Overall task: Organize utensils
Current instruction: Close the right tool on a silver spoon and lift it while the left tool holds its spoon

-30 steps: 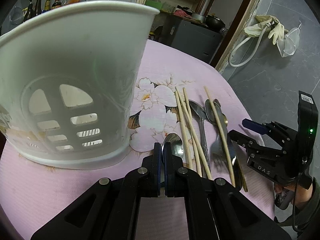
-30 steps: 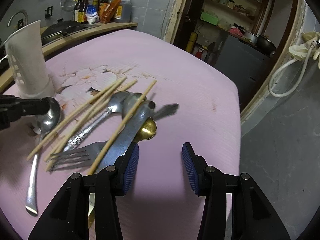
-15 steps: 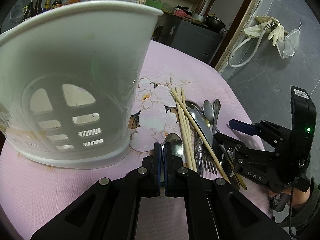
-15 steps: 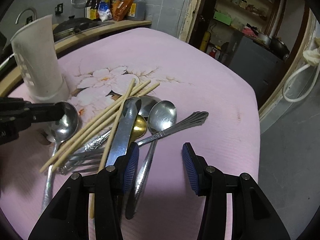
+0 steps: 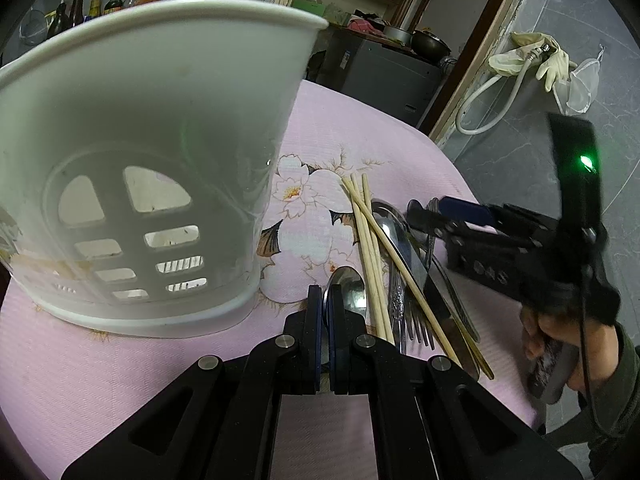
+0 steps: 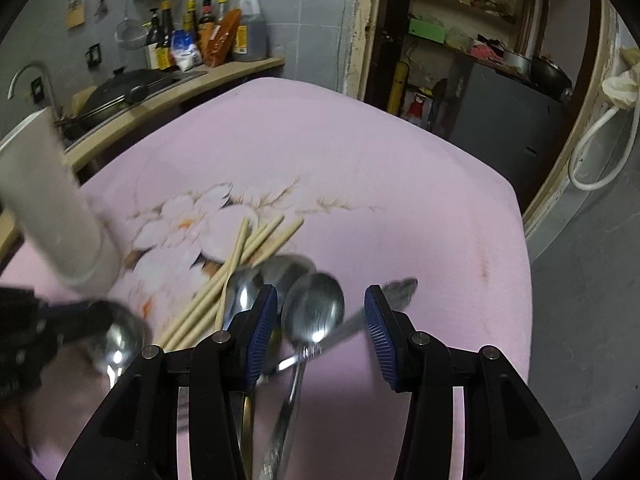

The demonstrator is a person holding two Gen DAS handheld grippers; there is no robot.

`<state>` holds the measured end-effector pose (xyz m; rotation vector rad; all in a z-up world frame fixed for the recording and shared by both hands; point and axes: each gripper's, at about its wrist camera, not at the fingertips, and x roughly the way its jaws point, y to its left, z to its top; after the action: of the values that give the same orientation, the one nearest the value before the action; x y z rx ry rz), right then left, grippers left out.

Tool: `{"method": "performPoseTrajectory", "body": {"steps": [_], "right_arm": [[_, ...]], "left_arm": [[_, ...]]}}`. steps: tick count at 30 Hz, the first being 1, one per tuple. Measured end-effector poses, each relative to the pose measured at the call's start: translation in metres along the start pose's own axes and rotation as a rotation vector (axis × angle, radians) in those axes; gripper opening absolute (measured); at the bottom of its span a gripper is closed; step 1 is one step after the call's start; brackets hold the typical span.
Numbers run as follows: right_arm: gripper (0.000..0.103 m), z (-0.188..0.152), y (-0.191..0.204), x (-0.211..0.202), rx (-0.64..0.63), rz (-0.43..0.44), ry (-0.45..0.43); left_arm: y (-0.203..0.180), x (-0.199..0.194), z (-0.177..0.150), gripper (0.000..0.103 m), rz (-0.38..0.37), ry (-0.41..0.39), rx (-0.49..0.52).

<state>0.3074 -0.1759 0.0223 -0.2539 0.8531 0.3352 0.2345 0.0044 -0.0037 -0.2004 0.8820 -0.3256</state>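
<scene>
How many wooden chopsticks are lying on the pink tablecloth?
4 chopsticks, it seems. Three lie side by side, left of the spoons; the fourth crosses over them. They overlap, so another may be hidden.

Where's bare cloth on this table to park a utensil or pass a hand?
Free: the far half of the pink cloth beyond the chopsticks, and the strip right of the right gripper toward the table edge. Crowded: the utensil pile between the white holder and the right gripper.
</scene>
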Motion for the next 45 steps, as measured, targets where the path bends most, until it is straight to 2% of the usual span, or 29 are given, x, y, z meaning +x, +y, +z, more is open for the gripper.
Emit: {"method": "performPoseTrajectory", "body": {"steps": [8,14,20,24,26,28,30,33,35,37,38,40,45], "right_arm": [[0.043,-0.001,-0.008,0.01,0.085,0.032,0.014],[0.039,-0.002,-0.013,0.011,0.092,0.03,0.019],[0.038,-0.003,-0.019,0.02,0.117,0.021,0.055],[0.039,-0.006,-0.01,0.02,0.061,-0.022,0.08],[0.042,-0.007,-0.004,0.02,0.029,-0.065,0.08],[0.056,-0.008,-0.002,0.02,0.017,-0.119,0.074],[0.065,-0.009,-0.006,0.021,0.035,-0.145,0.073],[0.067,-0.01,-0.013,0.022,0.072,-0.129,0.076],[0.065,-0.01,-0.012,0.021,0.065,-0.138,0.071],[0.049,-0.01,-0.008,0.02,0.05,-0.127,0.063],[0.046,-0.009,-0.004,0.02,0.042,-0.122,0.061],[0.034,-0.009,0.002,0.019,0.024,-0.12,0.054],[0.031,-0.012,0.002,0.013,0.046,-0.099,0.026]], "left_arm": [[-0.004,0.0,0.001,0.001,0.0,-0.004,0.004],[-0.009,-0.001,0.001,0.001,0.001,-0.018,0.014],[-0.006,0.005,0.003,0.001,0.004,0.003,-0.005],[-0.008,0.006,0.004,0.001,0.006,0.005,-0.003],[-0.007,0.006,0.006,0.001,0.004,0.006,-0.006],[-0.008,0.007,0.007,0.001,0.003,0.008,-0.009],[-0.008,0.007,0.007,0.001,0.003,0.007,-0.008],[-0.009,0.007,0.007,0.001,0.003,0.008,-0.011],[-0.008,0.007,0.007,0.001,0.002,0.008,-0.011],[-0.007,0.006,0.007,0.001,0.001,0.006,-0.011],[-0.007,0.006,0.007,0.001,-0.001,0.005,-0.01],[-0.008,0.005,0.006,0.001,-0.003,0.0,-0.008],[-0.004,-0.001,0.006,0.001,-0.008,-0.018,-0.01]]}}
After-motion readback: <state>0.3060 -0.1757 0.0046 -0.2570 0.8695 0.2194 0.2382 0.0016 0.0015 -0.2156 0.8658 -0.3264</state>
